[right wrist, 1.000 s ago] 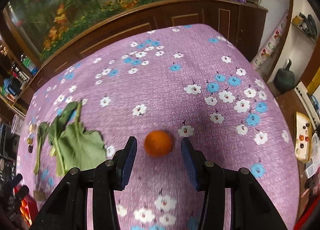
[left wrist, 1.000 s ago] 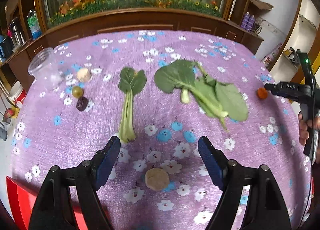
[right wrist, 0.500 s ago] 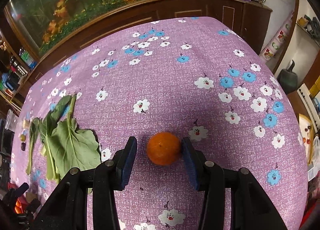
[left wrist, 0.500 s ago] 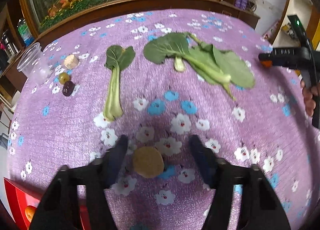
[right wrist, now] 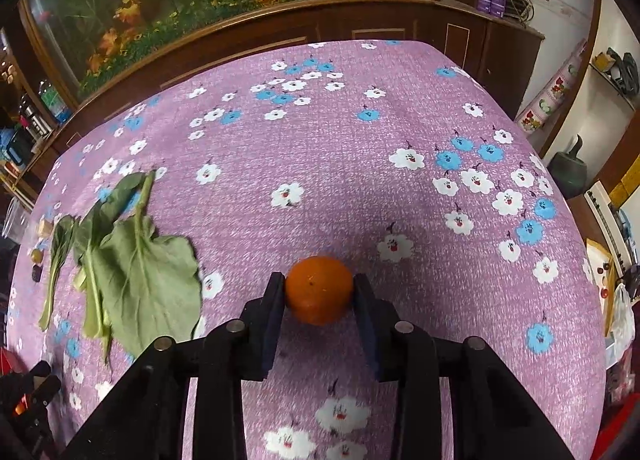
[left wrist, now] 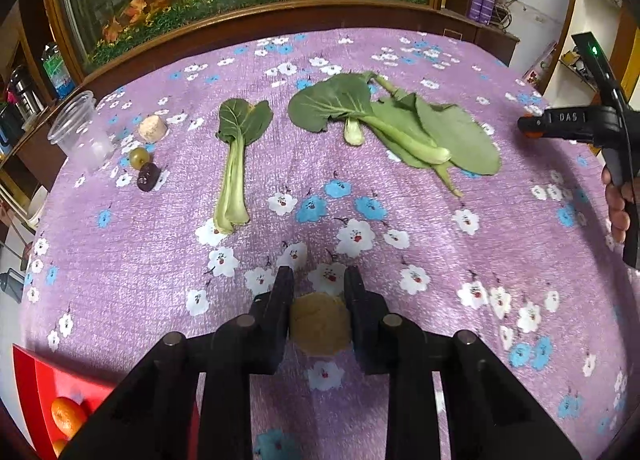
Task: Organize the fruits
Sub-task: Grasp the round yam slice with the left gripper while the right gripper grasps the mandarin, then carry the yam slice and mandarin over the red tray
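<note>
Left wrist view: the left gripper [left wrist: 319,292] has closed in over the last second. Its fingers [left wrist: 280,300], wide apart a moment ago, now press on both sides of the tan round fruit [left wrist: 320,324], which sits on the table [left wrist: 440,244] close to the near edge. The fruit looks clasped but not yet lifted, since it lies against the purple flowered cloth. Farther back lie a single bok choy stalk [left wrist: 236,164] and a heap of loose greens [left wrist: 400,128], well apart from the grasp. At the far left stand a clear plastic cup [left wrist: 78,132] and, just beside it, three small fruits: a pale one [left wrist: 152,128], a green one [left wrist: 139,156] and a dark one [left wrist: 148,177]. A red tray [left wrist: 40,388] at the lower left corner already holds an orange fruit, so I judge it to be the likely place for the fruit. The right gripper [left wrist: 532,128] shows at the right edge, low over the table.

Right wrist view: the right gripper [right wrist: 319,292] has likewise shut during the last second; its fingers [right wrist: 274,300] now touch the orange [right wrist: 319,289] on either side, clenched on it, where before a gap showed. The orange rests on the cloth, near the loose greens [right wrist: 140,272].

Both fruits seem secured; lifting and carrying come next.
</note>
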